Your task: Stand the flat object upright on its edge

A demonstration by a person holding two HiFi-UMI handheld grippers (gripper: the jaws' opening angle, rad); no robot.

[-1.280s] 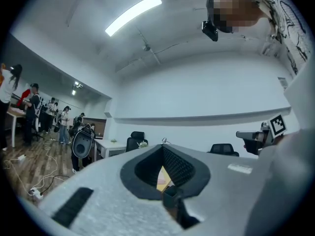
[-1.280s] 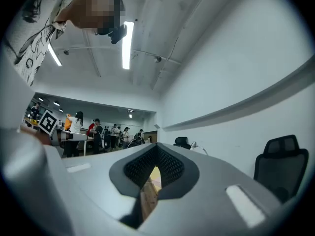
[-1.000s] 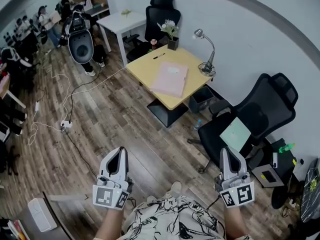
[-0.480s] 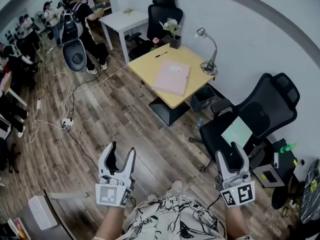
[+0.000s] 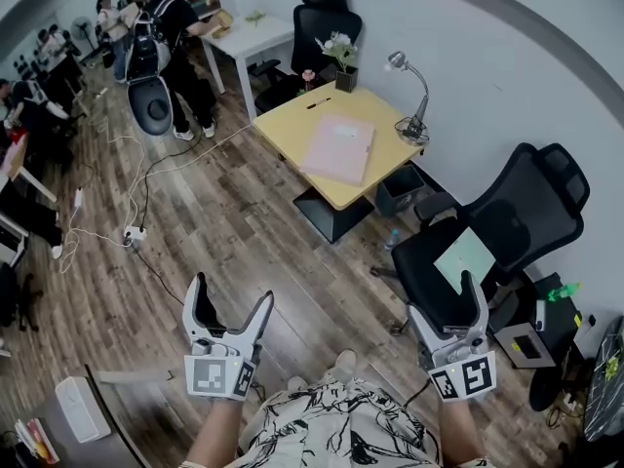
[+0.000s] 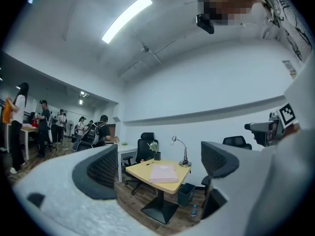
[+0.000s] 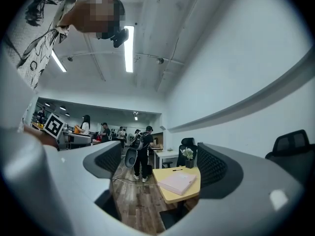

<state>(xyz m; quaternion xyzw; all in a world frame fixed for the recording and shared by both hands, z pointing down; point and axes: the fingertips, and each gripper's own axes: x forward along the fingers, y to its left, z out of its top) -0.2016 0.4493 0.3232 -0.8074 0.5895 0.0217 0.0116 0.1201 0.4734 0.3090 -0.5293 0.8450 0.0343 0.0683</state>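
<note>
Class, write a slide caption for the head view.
Left hand-held gripper and right hand-held gripper, jaws just opened, empty, face the pink folder lying flat on the yellow table.

left gripper (image 5: 232, 296) and right gripper (image 5: 447, 304): white shells, black ribbed pads (image 6: 101, 170), each with a cube (image 5: 216, 376) of black-and-white square markers. shirt (image 5: 336, 429) white with black brushstroke print.

Head view steeply down; gripper views level, distant; all share pink flat object (image 5: 337, 150).
</note>
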